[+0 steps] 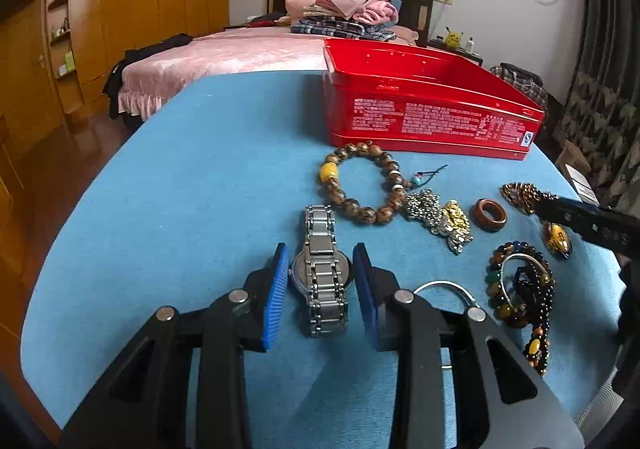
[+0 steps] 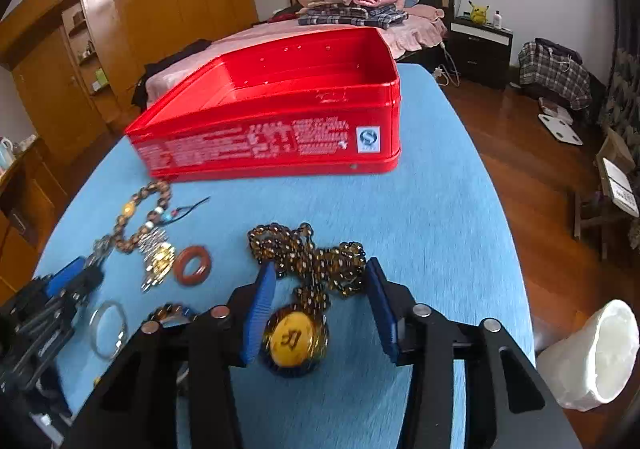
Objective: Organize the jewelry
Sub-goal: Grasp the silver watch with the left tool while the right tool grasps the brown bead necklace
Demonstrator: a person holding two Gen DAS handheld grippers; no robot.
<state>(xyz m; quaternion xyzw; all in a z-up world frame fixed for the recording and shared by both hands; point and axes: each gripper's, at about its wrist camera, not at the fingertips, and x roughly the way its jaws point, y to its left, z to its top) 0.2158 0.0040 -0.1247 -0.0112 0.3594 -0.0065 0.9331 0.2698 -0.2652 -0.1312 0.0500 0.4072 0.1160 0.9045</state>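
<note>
The left gripper (image 1: pixel 321 281) pinches the silver metal-link watch (image 1: pixel 322 276); the right gripper (image 2: pixel 318 309) stands half-wide, not gripping the brown beaded necklace (image 2: pixel 308 261) with its yellow pendant (image 2: pixel 295 338) — its loose strand could snag or slip out when lifted.

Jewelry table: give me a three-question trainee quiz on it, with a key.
1. True or false: a lid covers the red tin.
2. What lies between the pads of the left claw? A) a wooden ring B) the silver watch C) a bead bracelet
3. What colour is the face of the round pendant lying between the pads of the right claw?

Key: 1 false, the tin stands open; 2 B; 3 yellow.
</note>
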